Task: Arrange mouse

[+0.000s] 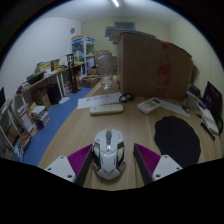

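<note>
Mouse (108, 153) between open gripper (109, 162) fingers

Mouse (108, 153): white and grey body with dark accents, upright on the wooden bench (125, 125). It lies between the claw (109, 163) fingers, its long axis parallel to them, a gap visible at each side.

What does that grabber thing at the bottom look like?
The handheld two-finger gripper has two pale, blocky fingers, each bearing a magenta-purple pad on its inner face, wedge-shaped and angled inward. No cables, markings, hand or sleeve show.
</note>
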A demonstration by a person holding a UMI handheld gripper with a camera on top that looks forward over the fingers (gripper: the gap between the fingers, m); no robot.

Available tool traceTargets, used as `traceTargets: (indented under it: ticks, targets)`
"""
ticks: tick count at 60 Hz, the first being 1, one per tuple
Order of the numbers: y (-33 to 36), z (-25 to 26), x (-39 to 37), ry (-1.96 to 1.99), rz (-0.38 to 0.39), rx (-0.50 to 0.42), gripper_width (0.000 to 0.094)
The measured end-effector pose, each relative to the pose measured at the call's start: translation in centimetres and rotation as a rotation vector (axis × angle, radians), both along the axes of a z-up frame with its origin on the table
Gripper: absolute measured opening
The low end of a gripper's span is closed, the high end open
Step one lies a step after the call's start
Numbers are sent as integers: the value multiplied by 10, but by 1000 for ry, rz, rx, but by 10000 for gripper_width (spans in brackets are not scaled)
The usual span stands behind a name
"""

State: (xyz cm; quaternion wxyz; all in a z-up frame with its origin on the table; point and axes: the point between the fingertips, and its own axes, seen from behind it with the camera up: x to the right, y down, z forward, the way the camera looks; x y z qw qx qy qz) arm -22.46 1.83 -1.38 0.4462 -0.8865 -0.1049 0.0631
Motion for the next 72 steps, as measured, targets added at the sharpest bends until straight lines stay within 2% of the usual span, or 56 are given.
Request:
traceTargets:
  ticks: [2, 3, 4, 6, 7, 12, 17, 27, 33, 40, 46, 51, 54, 59, 65, 72]
  targets:
    - [6, -1, 1, 1, -12, 3, 813]
    - [8, 0, 0, 0, -19, 4, 756]
    - [10, 0, 0, -2, -26, 6, 770]
    - [13, 0, -1, -4, -41, 8, 586]
    - [14, -1, 0, -3, -54, 8, 571]
    - [13, -2, 2, 6, -105, -13, 512]
    - [13, -4, 1, 21, -137, -97, 467]
    - [10, 7, -1, -3, -147, -175, 456]
    - [18, 54, -6, 42, -147, -116, 443]
    - [44, 134, 8, 63, -131, 27, 432]
    - [65, 192, 60, 53, -168, 148, 430]
    - [85, 208, 117, 39, -195, 191, 430]
    - [93, 196, 151, 18, -201, 188, 429]
    - [95, 144, 191, -21, -182, 118, 430]
    - [92, 86, 207, -11, -165, 7, 430]
    - [84, 33, 208, 1, -140, -77, 429]
